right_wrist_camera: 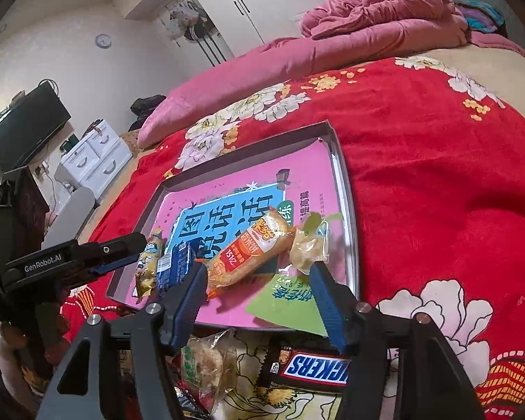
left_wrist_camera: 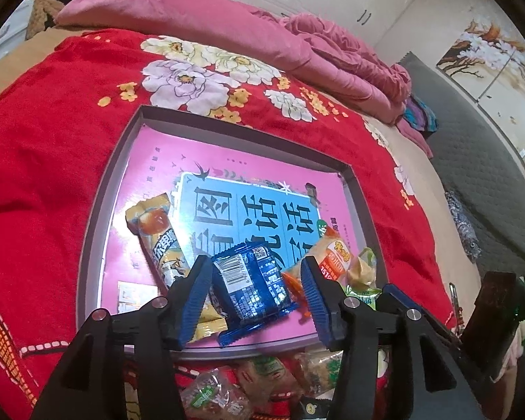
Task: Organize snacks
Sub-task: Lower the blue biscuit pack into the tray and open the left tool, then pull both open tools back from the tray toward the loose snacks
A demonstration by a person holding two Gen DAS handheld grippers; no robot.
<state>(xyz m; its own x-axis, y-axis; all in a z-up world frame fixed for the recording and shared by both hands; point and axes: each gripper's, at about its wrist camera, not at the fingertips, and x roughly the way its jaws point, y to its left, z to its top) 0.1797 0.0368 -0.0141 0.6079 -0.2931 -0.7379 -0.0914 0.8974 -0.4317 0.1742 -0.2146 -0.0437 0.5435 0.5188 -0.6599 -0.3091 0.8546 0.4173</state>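
Observation:
A shallow grey tray (left_wrist_camera: pixel 98 210) with a pink printed base lies on the red flowered bedspread; it also shows in the right wrist view (right_wrist_camera: pixel 346 189). In it lie a yellow bar (left_wrist_camera: pixel 157 234), a blue packet (left_wrist_camera: pixel 252 287), an orange packet (left_wrist_camera: pixel 332 255) and a clear-wrapped pastry (left_wrist_camera: pixel 362 269). My left gripper (left_wrist_camera: pixel 255 269) is open, its fingers either side of the blue packet. My right gripper (right_wrist_camera: pixel 259 276) is open over the orange packet (right_wrist_camera: pixel 248 255), beside the pastry (right_wrist_camera: pixel 308 245). The left gripper shows at the tray's left edge in the right wrist view (right_wrist_camera: pixel 115 255).
Loose snacks lie on the bedspread before the tray: a Snickers bar (right_wrist_camera: pixel 315 367) and clear-wrapped pastries (right_wrist_camera: pixel 206 360), (left_wrist_camera: pixel 210 395). A pink quilt (left_wrist_camera: pixel 227 28) is heaped at the far side. A white drawer unit (right_wrist_camera: pixel 94 157) stands beyond the bed.

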